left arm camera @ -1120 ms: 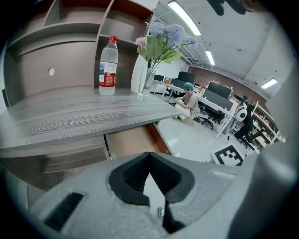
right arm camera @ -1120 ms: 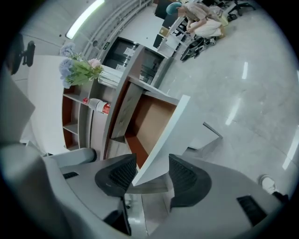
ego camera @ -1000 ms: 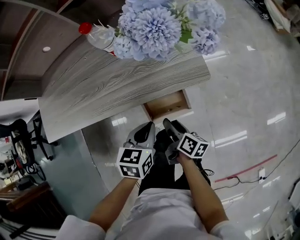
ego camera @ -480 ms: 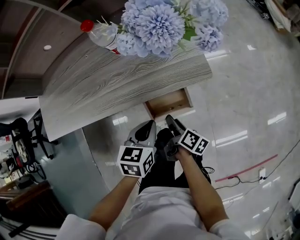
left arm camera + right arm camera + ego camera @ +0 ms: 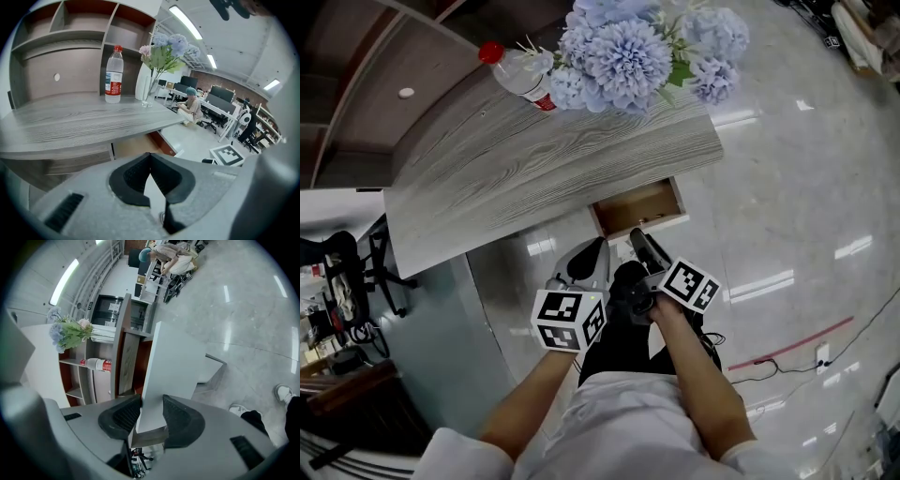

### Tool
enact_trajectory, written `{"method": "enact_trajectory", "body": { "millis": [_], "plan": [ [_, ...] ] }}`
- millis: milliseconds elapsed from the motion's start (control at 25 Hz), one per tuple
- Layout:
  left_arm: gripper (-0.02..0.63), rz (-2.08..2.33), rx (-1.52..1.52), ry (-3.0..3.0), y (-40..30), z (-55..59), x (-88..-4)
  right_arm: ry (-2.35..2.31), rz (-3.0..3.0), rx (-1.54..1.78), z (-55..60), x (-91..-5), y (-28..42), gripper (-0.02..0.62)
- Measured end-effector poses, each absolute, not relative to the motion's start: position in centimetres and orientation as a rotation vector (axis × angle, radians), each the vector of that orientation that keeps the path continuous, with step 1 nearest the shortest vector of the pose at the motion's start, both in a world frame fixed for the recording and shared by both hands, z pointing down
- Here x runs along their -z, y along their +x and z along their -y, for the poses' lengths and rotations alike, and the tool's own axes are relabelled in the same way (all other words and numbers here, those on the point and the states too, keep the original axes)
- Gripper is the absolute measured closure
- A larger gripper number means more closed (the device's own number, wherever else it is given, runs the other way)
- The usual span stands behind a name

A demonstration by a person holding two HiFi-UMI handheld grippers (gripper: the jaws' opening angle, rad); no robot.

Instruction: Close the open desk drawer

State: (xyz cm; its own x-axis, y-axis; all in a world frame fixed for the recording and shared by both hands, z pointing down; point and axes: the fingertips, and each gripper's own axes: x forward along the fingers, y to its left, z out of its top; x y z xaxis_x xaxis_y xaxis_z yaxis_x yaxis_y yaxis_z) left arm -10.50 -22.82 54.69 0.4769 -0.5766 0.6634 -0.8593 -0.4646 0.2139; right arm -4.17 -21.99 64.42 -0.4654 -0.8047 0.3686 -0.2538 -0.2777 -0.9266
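**Right gripper clamped on open drawer at desk's near edge, left gripper shut and empty**

One desk [image 5: 534,169], grey wood-grain top. Its left end is cut off in the left gripper view. One shelving unit [image 5: 70,42] stands behind its far edge, only partly in frame.

One drawer [image 5: 639,206] is open under the near edge by the right corner. Only its front part sticks out; the rest is hidden under the top.

One bunch of blue flowers [image 5: 637,52] stands at the far right corner, clipped by the frame top in the head view. The blooms hide the vase [image 5: 143,84] there.

One bottle [image 5: 520,73] with a red cap stands just left of the vase on the far edge.

There are two grippers, one marker cube each. The right gripper [image 5: 150,404] has just been closing its jaws. The drawer's pale front panel [image 5: 173,366] fills the gap, with a pad against each side. In the head view the gripper tip overlaps the panel, so contact is hard to judge there. The left gripper [image 5: 150,157] is held short of the near edge, tips pressed together, nothing between them.

The glossy floor [image 5: 787,187] carries one dark cable [image 5: 769,359]. A seated person [image 5: 190,103] is far off among office chairs, too small to make out.
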Motion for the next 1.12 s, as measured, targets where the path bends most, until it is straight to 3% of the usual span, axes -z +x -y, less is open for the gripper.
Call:
{"method": "enact_trajectory", "body": {
  "millis": [1120],
  "plan": [
    [0.603,1.217,-0.679,2.181,-13.9,24.6,-54.0,-1.263,-1.848,1.620,29.4,-62.3,-6.1,0.439]
  ]
}}
